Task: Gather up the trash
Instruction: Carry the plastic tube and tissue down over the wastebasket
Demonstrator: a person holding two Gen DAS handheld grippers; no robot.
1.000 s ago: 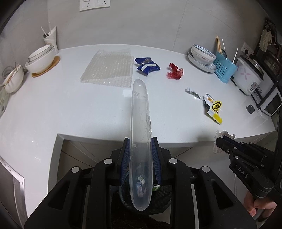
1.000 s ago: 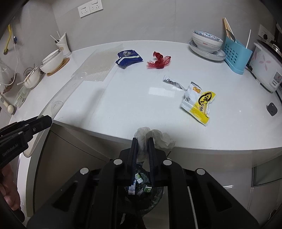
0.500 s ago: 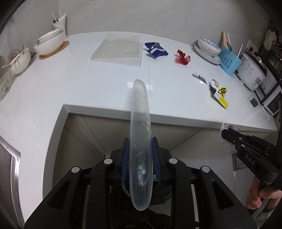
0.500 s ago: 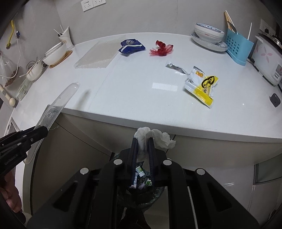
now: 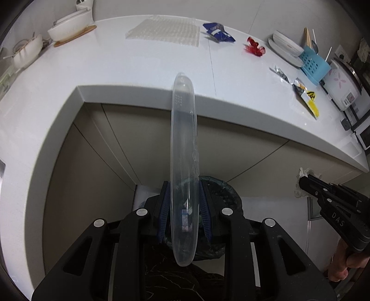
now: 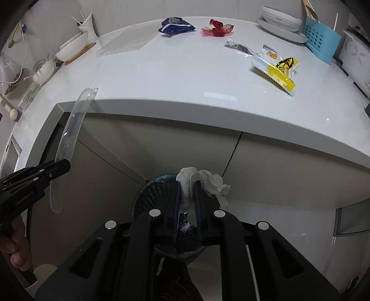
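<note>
The left gripper is clamping a clear plastic lid; the right gripper is pinching a crumpled tissue. Both are hanging directly above the trash bin, which is sitting just beyond the fingertips. Disposal step: the next move is likely calling for opening each gripper over the bin.

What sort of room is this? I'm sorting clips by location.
Most likely a home kitchen: a white countertop holds stacked bowls, a blue utensil drainer and a rice cooker, with cabinets below.
</note>
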